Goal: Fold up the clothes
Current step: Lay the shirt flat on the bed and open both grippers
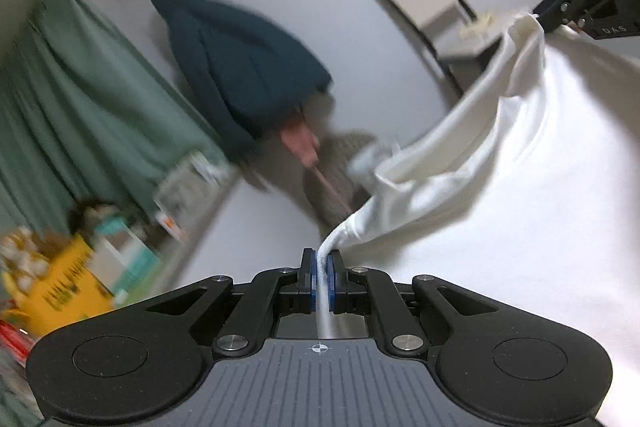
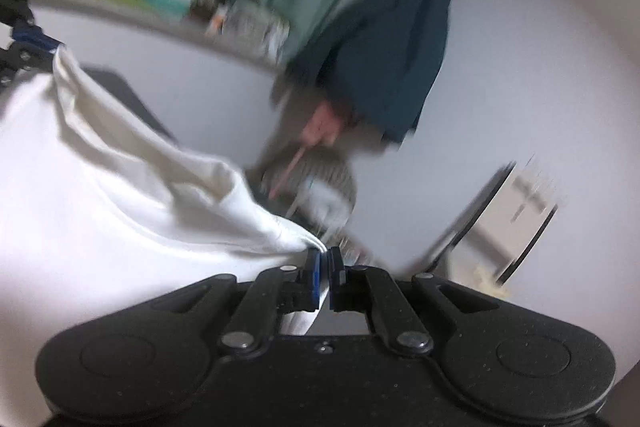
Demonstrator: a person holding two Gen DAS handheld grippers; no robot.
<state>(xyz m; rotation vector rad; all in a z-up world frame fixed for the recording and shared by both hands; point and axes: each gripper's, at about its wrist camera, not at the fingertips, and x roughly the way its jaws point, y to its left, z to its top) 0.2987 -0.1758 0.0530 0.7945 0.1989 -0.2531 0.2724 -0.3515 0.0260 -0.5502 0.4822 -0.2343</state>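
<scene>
Each hand-held gripper — left point(image 1: 320, 265), right point(image 2: 325, 263) — is pinched tight on an edge of the white shirt point(image 1: 520, 155), which hangs up in the air between them. Only a thin bit is gripped, so a quick swing could pull it loose.

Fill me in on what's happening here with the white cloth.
A person is working with two handheld grippers on a white garment. The left gripper is shut on one bunched edge of it, and the right gripper is shut on another, so the fabric hangs stretched between them. No fold is visible yet. Behind, blurred, a dark blue jacket hangs on the wall beside a green curtain.
</scene>
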